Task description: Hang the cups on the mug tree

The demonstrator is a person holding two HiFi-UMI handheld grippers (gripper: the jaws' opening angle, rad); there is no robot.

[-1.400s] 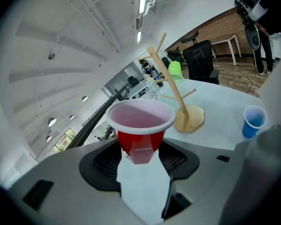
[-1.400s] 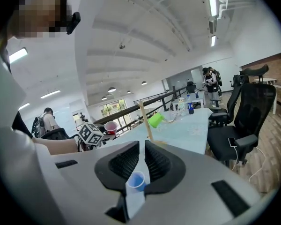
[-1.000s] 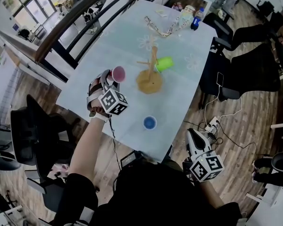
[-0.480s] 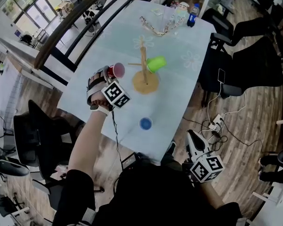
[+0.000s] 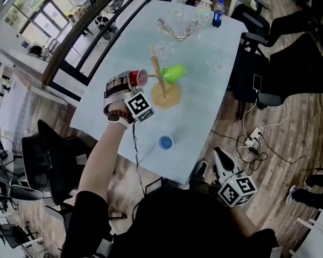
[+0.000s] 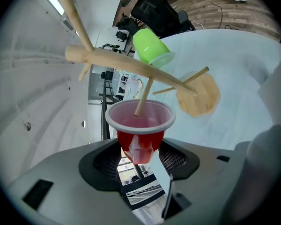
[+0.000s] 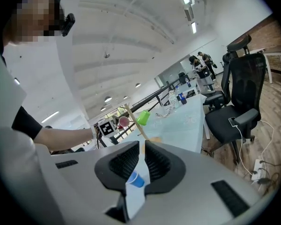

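Begin at the left: find the left gripper (image 6: 139,153) clamped on the narrow bottom end of the red cup (image 6: 139,121), pads squeezing both sides, mouth turned toward the mug tree (image 5: 156,63). Note the tip of 1 slanted peg (image 6: 142,97) already just inside the rim. Judging from that: mid-hang, not yet seated.

Push along the line of the peg, not across it. Tilt the wrist until the cup's axis matches the peg's slant, then slide on until the peg reaches deep into the cup. Go gently, since a sideways shove on what looks like a light wooden stand could tip it or skid it over the table (image 5: 199,112). Loosen the grip only once the cup hangs by itself, then back straight out to avoid dragging it off again.

Further right, mind the green cup (image 5: 173,73), hung on a peg on the tree's other side, near the red one but apart from it. Avoid jolting the trunk hard enough to shake it loose.

Nearer than the round base (image 5: 169,98), see 1 blue cup (image 5: 165,142) standing mouth-up on the table, well apart from the tree; probably next in line.

At far right, no call for the right gripper (image 7: 142,146): off the table edge by the body, jaws all but together, nothing gripped.
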